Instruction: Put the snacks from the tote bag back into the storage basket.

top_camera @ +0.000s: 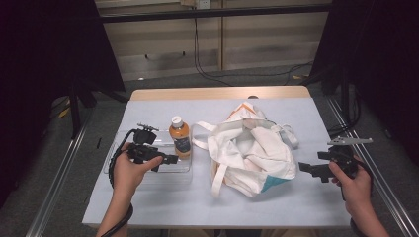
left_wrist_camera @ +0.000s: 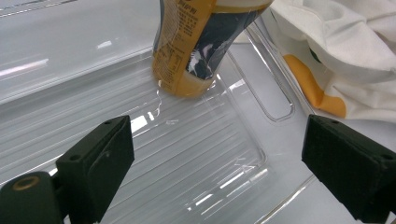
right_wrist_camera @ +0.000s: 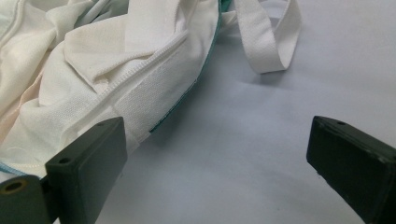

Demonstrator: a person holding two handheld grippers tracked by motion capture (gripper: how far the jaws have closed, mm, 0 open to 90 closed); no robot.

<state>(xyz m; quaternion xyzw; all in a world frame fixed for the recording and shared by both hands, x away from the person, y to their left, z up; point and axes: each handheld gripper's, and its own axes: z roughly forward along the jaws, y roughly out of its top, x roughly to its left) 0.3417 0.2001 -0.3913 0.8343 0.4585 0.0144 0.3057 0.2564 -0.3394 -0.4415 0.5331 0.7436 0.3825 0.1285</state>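
My left gripper point(left_wrist_camera: 215, 163) has its jaws wide open, holding nothing. The orange plastic juice bottle point(left_wrist_camera: 196, 46) stands just ahead, in the clear plastic tray point(left_wrist_camera: 196, 168). I think I grab it next. My right gripper point(right_wrist_camera: 215, 168), open too, waits by the crumpled white cloth bag point(right_wrist_camera: 93, 70).

Black left claw point(top_camera: 165, 159), black right claw point(top_camera: 307, 169), trailing cables, bare forearms
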